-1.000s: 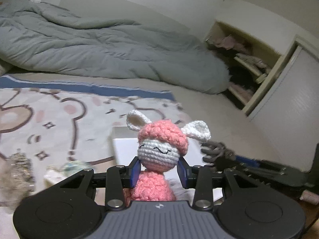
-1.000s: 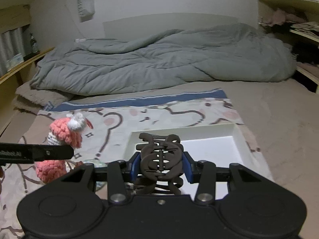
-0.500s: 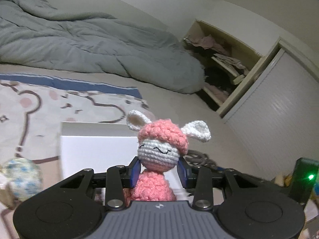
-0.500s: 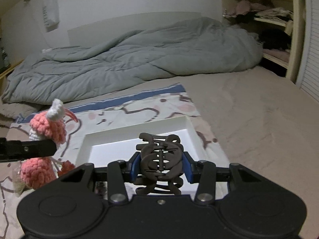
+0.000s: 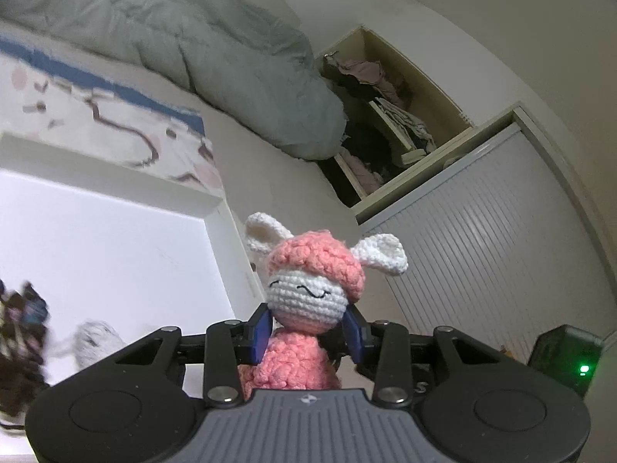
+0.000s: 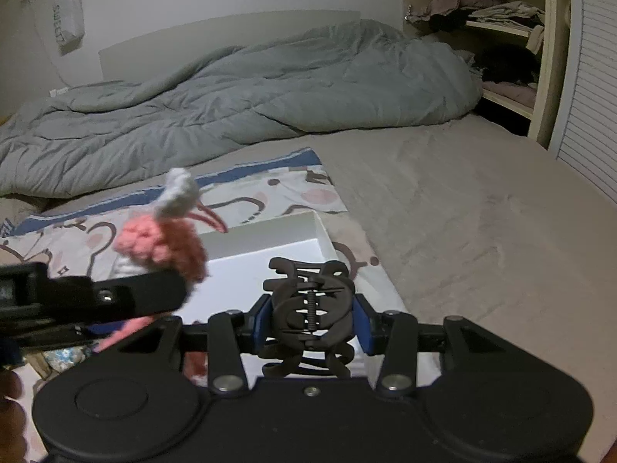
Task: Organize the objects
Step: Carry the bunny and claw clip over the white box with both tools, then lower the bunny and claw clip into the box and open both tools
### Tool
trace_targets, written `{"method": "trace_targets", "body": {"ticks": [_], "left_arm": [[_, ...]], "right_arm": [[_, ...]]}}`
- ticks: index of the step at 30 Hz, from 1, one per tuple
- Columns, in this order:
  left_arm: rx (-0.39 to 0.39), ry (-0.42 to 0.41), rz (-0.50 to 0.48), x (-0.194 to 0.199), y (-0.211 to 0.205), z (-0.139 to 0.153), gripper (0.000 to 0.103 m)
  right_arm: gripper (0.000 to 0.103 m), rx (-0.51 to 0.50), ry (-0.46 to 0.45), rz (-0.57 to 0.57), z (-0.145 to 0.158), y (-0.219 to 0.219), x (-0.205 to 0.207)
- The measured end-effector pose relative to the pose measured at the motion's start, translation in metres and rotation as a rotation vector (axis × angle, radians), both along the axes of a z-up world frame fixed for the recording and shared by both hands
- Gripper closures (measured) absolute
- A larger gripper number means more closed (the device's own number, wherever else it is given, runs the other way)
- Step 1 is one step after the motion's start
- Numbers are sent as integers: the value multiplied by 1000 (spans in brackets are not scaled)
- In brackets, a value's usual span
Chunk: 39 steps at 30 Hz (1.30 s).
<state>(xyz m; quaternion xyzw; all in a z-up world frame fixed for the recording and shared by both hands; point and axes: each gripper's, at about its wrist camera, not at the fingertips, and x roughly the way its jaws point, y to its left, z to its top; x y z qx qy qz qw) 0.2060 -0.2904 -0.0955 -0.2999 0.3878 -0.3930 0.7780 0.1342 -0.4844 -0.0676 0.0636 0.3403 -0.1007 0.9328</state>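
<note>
My left gripper (image 5: 308,330) is shut on a pink crochet bunny doll (image 5: 312,289) with white ears, held above the right side of a white tray (image 5: 108,247). My right gripper (image 6: 312,318) is shut on a dark brown hair claw clip (image 6: 310,305), held over the tray's near right part (image 6: 270,254). In the right wrist view the doll (image 6: 162,243) and the left gripper's black body (image 6: 88,297) sit to the left, over the tray. A dark item (image 5: 19,328) and a grey fuzzy item (image 5: 96,341) lie blurred in the tray.
The tray sits on a patterned blanket (image 6: 270,193) on a beige bed. A grey duvet (image 6: 231,108) is heaped at the back. An open shelf with clothes (image 6: 501,38) and a white slatted door (image 5: 482,250) stand to the right. A floral object (image 6: 63,355) lies left of the tray.
Both grippers moved right and forward over the white tray, each keeping its object. The left gripper with the doll came closer to the right gripper and swung toward the slatted door.
</note>
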Motion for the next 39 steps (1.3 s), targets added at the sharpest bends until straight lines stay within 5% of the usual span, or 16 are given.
{"method": "trace_targets", "body": {"ticks": [4, 14, 16, 21, 29, 39], "left_arm": [[-5, 80, 28, 7, -6, -32, 62], [201, 78, 208, 23, 4, -64, 62], [252, 48, 193, 22, 1, -61, 62], [293, 129, 108, 22, -15, -67, 62], [363, 107, 96, 21, -21, -59, 42], [420, 78, 100, 18, -9, -46, 42]], "right_arm": [[58, 0, 9, -22, -3, -8, 1], [58, -17, 42, 40, -19, -4, 9], [58, -28, 56, 61, -22, 0, 12], [58, -54, 110, 101, -34, 6, 19], [58, -70, 153, 89, -44, 5, 20], [52, -64, 172, 56, -43, 2, 17]]}}
